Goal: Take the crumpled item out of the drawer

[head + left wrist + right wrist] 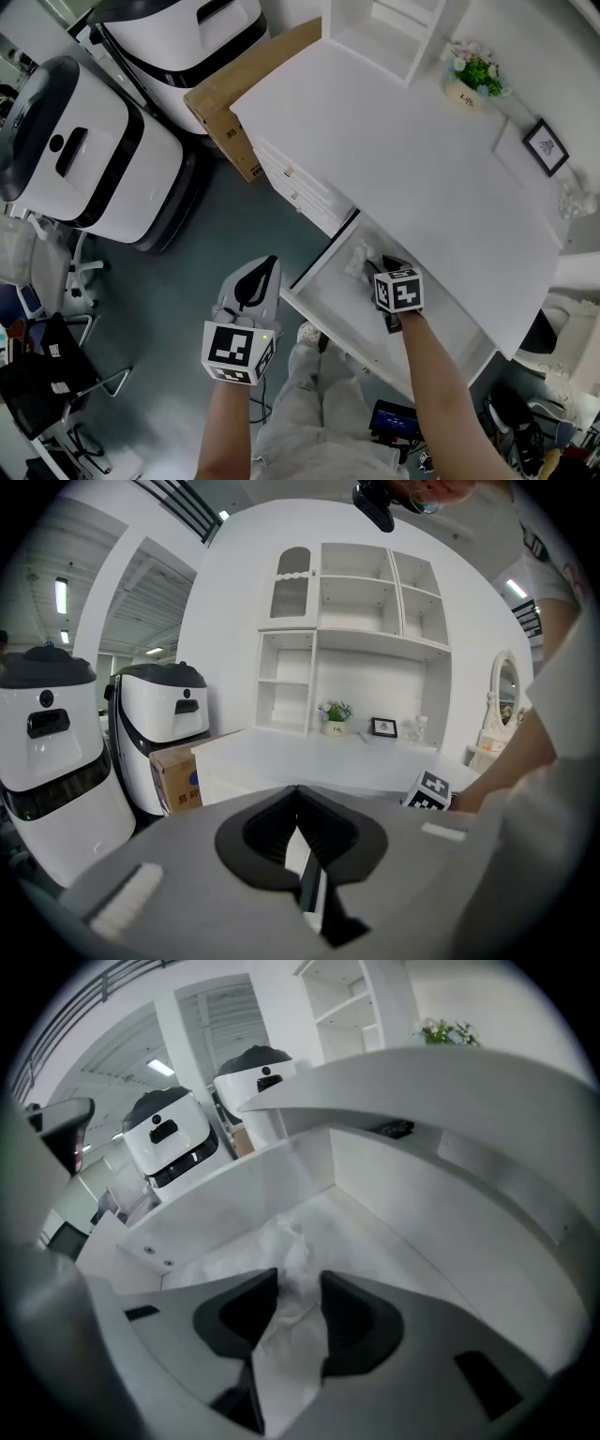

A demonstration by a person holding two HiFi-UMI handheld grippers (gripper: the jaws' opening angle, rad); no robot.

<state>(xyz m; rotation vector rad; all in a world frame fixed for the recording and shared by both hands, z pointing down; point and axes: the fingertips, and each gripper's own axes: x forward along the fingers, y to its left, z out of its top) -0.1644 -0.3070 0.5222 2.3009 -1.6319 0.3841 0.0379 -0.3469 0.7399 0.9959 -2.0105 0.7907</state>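
Observation:
The white drawer (319,319) stands pulled out from under the desk. A crumpled white paper (359,261) lies in its left part. My right gripper (384,270) reaches down into the drawer, its marker cube above the jaws. In the right gripper view the crumpled paper (292,1246) fills the gap between the dark pads (352,1321) and touches both, so my right gripper (300,1283) is shut on it. The drawer's inner wall (403,1194) runs along the right. My left gripper (269,264) hovers over the floor left of the drawer, jaws together and holding nothing; its tips (298,797) point toward the desk.
The white desk top (403,150) carries a small flower pot (473,80) and a picture frame (546,147). A cardboard box (234,103) leans at the desk's left end. Two big white machines (84,159) stand to the left. A chair (56,375) is at lower left.

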